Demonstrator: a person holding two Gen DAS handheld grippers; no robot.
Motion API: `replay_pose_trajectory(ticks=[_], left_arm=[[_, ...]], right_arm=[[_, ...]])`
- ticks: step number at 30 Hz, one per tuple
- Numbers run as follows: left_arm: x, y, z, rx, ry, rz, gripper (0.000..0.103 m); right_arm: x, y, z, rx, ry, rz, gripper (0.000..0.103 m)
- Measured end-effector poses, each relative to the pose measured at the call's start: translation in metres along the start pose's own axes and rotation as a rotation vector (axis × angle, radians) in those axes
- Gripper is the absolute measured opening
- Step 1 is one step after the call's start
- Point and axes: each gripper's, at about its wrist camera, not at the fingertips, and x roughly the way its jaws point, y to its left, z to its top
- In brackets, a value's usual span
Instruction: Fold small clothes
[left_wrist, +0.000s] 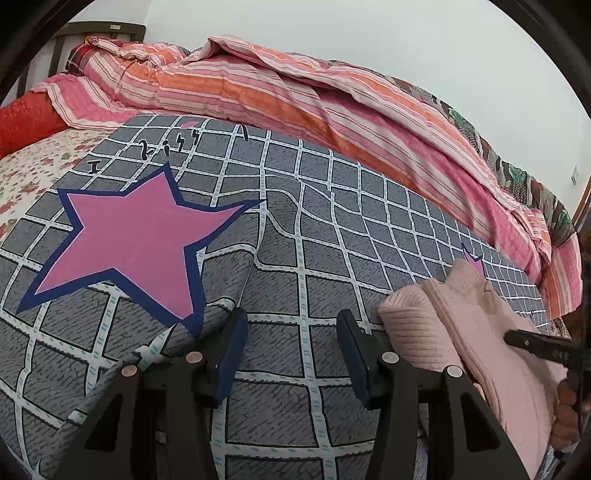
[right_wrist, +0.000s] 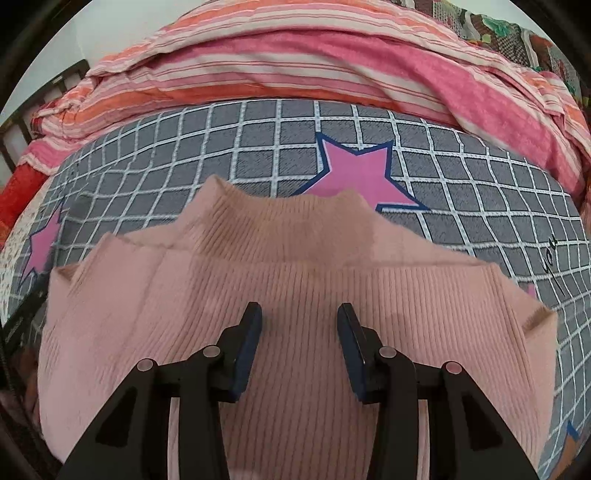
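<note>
Hovering spread and empty, the right tongs hang over the pink sweater on the bed; left tongs, also spread, should pinch its near edge squarely.

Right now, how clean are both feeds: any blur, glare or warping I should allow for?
Left wrist view: strong fisheye bending of the grid blanket, dark corner vignette, the pink sweater soft at the right edge. Right wrist view: the sweater slightly motion-smeared at its edges, ribs near the right claw readable; light flat, no glare.
</note>
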Motion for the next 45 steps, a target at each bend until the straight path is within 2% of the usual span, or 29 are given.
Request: replay_pose_trajectory(ticks=[11,17,24,31,35,39,42,45], left_arm=[[-0.004,0.002,-0.003,-0.006,-0.007,-0.008,0.048],[-0.016,-0.006,-0.013,0.043,0.000,-0.006,0.056],[-0.049,-0.006,-0.034,-0.009,0.003,-0.149,0.060],[-0.071,-0.013,-0.056,0.000,0.059,-0.237,0.060],[-0.086,-0.020,-0.077,0.018,0.063,-0.264,0.060],[-0.098,-0.028,-0.098,0.026,0.090,-0.327,0.060],[-0.105,-0.029,-0.112,0.008,0.095,-0.335,0.060],[-0.106,-0.030,-0.120,-0.036,0.130,-0.406,0.060]], right_arm=[[-0.046,0.003,-0.047,-0.055,-0.074,-0.043,0.042],[-0.062,0.011,-0.071,-0.096,-0.102,-0.059,0.042],[-0.076,0.016,-0.098,-0.135,-0.151,-0.081,0.042],[-0.087,0.020,-0.121,-0.150,-0.206,-0.098,0.042],[-0.092,0.026,-0.140,-0.175,-0.228,-0.116,0.042],[-0.092,0.029,-0.162,-0.190,-0.223,-0.107,0.041],[-0.094,0.029,-0.175,-0.182,-0.229,-0.099,0.042],[-0.104,0.024,-0.177,-0.178,-0.228,-0.053,0.042]])
